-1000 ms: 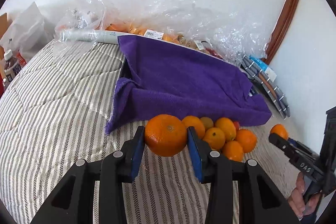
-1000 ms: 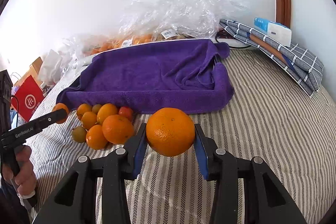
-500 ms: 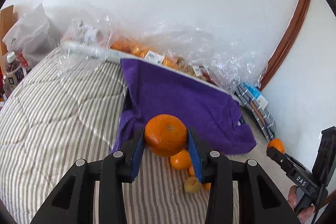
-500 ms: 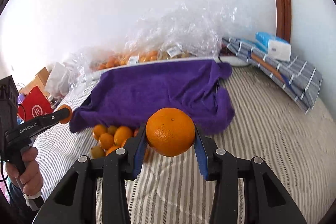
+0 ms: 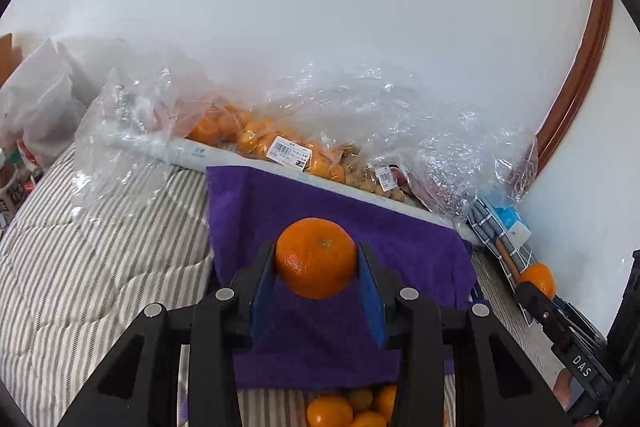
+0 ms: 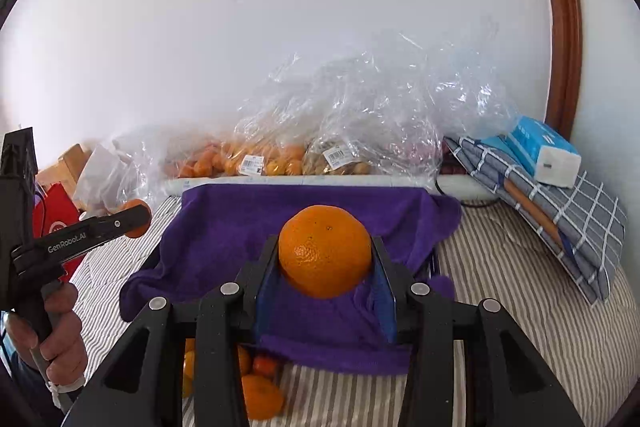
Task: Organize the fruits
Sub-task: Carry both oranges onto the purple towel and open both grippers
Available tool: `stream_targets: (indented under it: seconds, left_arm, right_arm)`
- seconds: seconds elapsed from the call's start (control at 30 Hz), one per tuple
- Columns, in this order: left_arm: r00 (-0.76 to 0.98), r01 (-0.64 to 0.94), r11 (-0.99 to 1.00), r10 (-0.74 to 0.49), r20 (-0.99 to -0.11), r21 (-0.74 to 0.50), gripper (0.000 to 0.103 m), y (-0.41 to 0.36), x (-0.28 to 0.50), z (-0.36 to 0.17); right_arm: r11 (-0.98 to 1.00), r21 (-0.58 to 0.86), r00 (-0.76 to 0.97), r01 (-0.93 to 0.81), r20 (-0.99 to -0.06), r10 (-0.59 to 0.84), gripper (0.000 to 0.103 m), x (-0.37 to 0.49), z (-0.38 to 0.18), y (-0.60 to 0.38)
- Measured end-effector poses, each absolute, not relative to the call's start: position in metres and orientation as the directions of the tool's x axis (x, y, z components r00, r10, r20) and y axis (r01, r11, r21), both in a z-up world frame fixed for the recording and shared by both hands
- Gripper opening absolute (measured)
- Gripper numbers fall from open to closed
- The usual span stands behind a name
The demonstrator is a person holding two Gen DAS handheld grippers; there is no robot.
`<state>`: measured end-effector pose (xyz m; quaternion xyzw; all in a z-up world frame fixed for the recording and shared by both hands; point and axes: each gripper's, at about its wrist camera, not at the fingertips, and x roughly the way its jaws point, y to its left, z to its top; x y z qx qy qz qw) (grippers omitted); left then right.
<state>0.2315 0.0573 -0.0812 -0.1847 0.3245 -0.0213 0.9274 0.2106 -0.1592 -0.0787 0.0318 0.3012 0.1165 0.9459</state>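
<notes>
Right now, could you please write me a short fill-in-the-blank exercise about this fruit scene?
1. Each tool is shut on one ____.
2. The towel draped over the box is ____ in colour.
3. The bedcover has a ____ pattern.
4. The bagged fruit lies against the ____.

Answers: orange; purple; striped; wall

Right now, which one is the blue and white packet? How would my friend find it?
Look along the striped bed to its far right corner, by the brown wooden frame. A grey checked folded cloth lies there, and the blue and white packet sits on top of it. It is the only boxy blue thing; the clear plastic bags beside it are crinkly and see-through.
</notes>
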Motion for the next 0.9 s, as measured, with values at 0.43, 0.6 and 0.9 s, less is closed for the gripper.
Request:
stream_targets:
  seconds: [0.43,0.6,0.9]
  left_arm:
    - [0.769,-0.122,0.901,-0.181,-0.614,-0.417,0.038,0.062,0.253,-0.119]
    - [0.742,-0.144,0.911,-0.159,-0.651,-0.386,0.038,0.058,0.255,-0.126]
    - [0.7,-0.153,0.943,-0.107,-0.706,-0.295,0.038,0.042,0.262,-0.14]
  right_arm:
    - [0.973,0.197,0.746,-0.123,-0.629,0.221,0.042,0.259,-0.128,-0.188]
    - [0.971,0.205,0.731,-0.119,-0.644,0.226,0.042,0.262,-0.135,-0.188]
    - [0.969,0.209,0.678,-0.129,-0.694,0.24,0.042,0.267,-0.155,-0.178]
